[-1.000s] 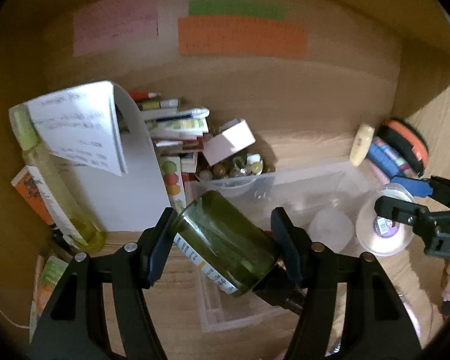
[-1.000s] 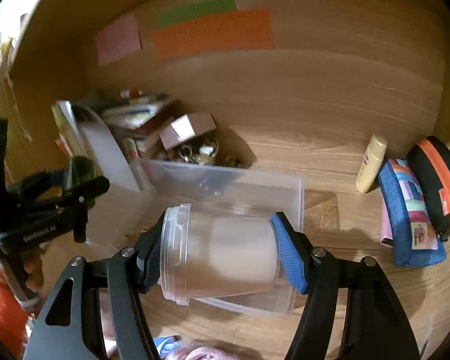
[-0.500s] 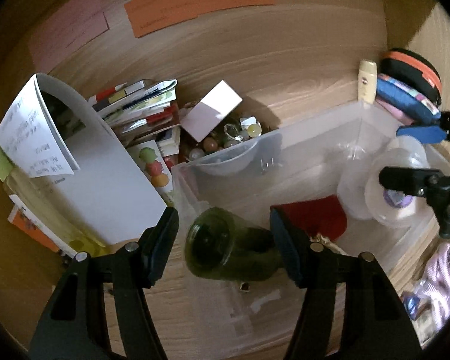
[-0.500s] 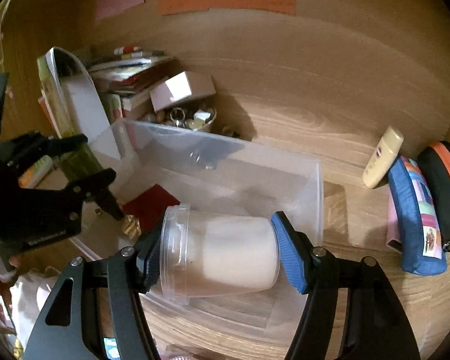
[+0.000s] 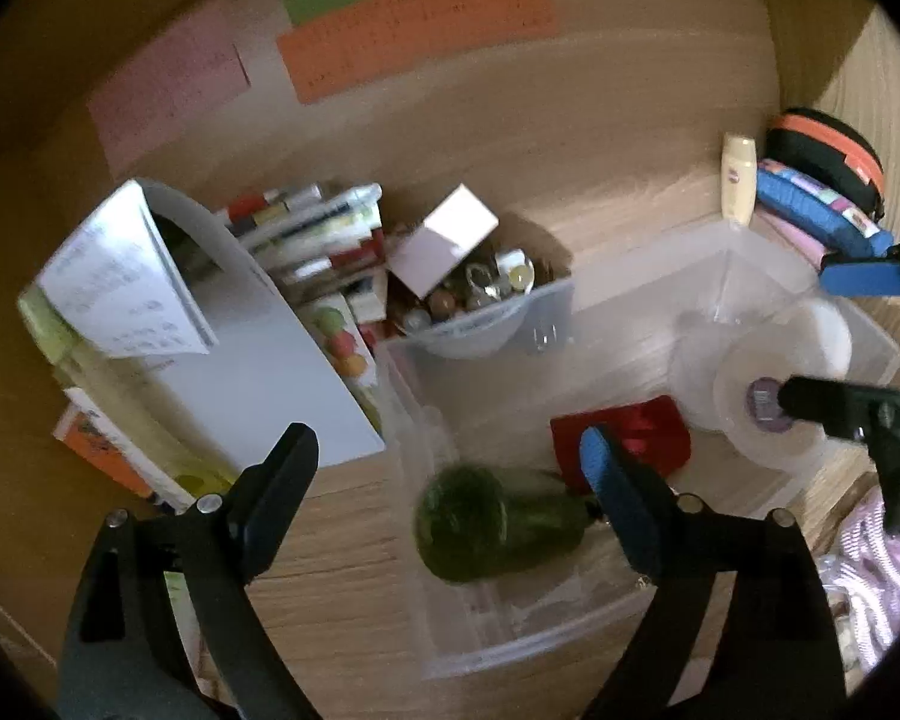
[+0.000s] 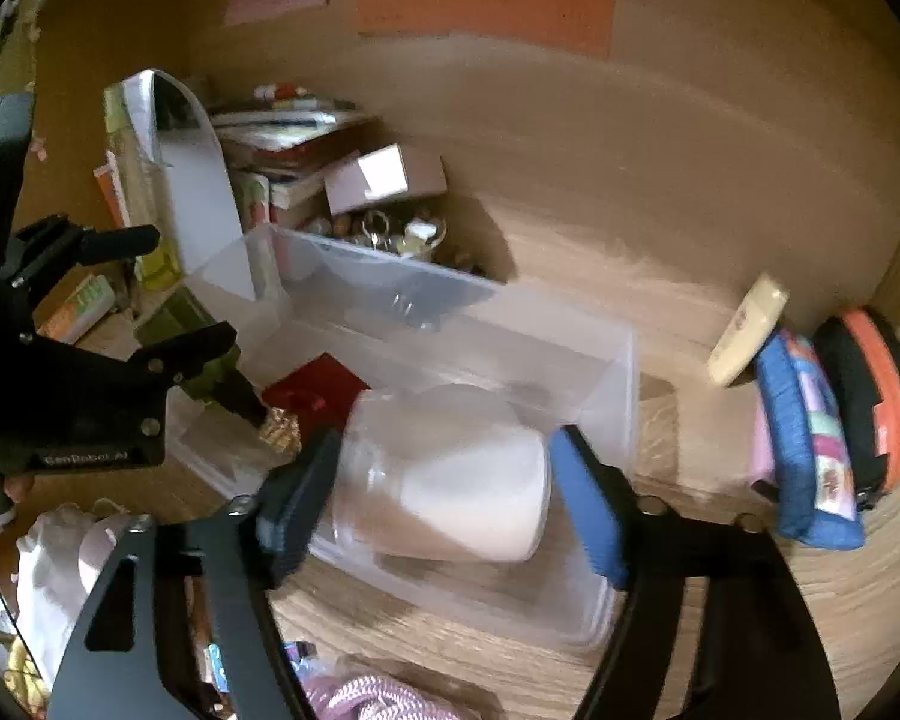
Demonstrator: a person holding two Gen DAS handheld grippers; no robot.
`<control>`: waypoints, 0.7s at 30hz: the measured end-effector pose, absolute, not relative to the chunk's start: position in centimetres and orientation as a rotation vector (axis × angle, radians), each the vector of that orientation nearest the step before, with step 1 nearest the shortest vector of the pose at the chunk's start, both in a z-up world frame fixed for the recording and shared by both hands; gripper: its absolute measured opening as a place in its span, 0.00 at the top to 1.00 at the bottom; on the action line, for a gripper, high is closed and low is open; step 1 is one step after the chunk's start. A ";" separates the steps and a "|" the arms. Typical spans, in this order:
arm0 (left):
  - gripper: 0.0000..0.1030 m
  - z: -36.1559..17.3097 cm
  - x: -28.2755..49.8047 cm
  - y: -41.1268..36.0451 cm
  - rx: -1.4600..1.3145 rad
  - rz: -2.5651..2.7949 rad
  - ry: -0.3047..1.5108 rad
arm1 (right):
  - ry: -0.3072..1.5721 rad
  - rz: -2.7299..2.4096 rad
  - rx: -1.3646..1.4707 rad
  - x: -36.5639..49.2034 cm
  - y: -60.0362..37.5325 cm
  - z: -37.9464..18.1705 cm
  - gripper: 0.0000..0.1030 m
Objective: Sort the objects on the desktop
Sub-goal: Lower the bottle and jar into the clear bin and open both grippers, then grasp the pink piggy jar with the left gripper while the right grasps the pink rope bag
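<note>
Left claw (image 5: 444, 474): my fingers are spread wide, gripping nothing.
Green bottle (image 5: 492, 525): lying on its side in the clear bin (image 5: 570, 306), beside a red box (image 5: 624, 444).
Right claw (image 6: 444, 486): I hold the white jar (image 6: 450, 480) between my fingers, over the bin's near right part.
Table (image 5: 342, 540): books (image 5: 324, 228) stacked left of the bin.

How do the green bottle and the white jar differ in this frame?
The green bottle is dark glass; the white jar is pale translucent plastic. The bottle lies free between the open left gripper; the jar sits between the right gripper, apparently touching both pads. Both lie sideways in the clear bin.
</note>
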State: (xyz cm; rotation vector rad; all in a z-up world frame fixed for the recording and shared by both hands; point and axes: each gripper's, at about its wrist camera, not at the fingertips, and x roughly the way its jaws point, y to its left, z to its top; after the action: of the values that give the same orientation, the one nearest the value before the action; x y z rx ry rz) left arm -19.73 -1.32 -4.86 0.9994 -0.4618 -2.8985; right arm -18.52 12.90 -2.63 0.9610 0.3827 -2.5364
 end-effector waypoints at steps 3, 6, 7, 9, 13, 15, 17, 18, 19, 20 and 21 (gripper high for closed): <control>0.08 -3.7 -18.4 -1.1 0.955 -2.920 -0.446 | 0.425 -2.587 0.882 -17.0 12.9 -1.7 0.18; 0.08 -2.7 -16.9 -1.1 0.911 -2.927 -0.427 | 0.472 -2.600 0.847 -15.7 12.8 -1.1 0.18; 0.08 -2.5 -16.4 -1.1 0.897 -2.926 -0.418 | 0.481 -2.601 0.841 -15.3 12.8 -1.0 0.18; 0.07 -1.9 -15.7 -1.0 0.869 -2.924 -0.397 | 0.489 -2.601 0.825 -14.3 12.9 -0.6 0.18; 0.07 -0.9 -14.1 -1.2 0.844 -2.930 -0.352 | 0.456 -2.605 0.797 -12.5 13.6 0.3 0.17; 0.07 -0.4 -13.3 -1.2 0.829 -2.934 -0.331 | 0.436 -2.607 0.784 -11.5 14.1 0.8 0.14; 0.06 0.1 -12.4 -1.3 0.814 -2.935 -0.304 | 0.412 -2.614 0.768 -10.6 14.8 1.3 0.12; 0.06 0.3 -12.0 -1.4 0.812 -2.938 -0.292 | 0.405 -2.619 0.760 -10.1 15.0 1.5 0.11; 0.06 0.5 -11.5 -1.5 0.812 -2.943 -0.275 | 0.400 -2.628 0.749 -9.6 15.4 1.7 0.10; 0.05 0.7 -11.1 -1.6 0.811 -2.947 -0.254 | 0.399 -2.634 0.742 -9.2 15.6 1.7 0.10; 0.05 1.0 -10.6 -1.8 0.811 -2.950 -0.229 | 0.396 -2.639 0.738 -8.8 15.8 1.9 0.10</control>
State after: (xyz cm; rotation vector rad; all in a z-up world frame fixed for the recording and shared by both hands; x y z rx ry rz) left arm -10.64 -1.78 0.99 0.8109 -0.2286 -2.9502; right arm -8.81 15.81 1.85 0.7379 0.3964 -2.6394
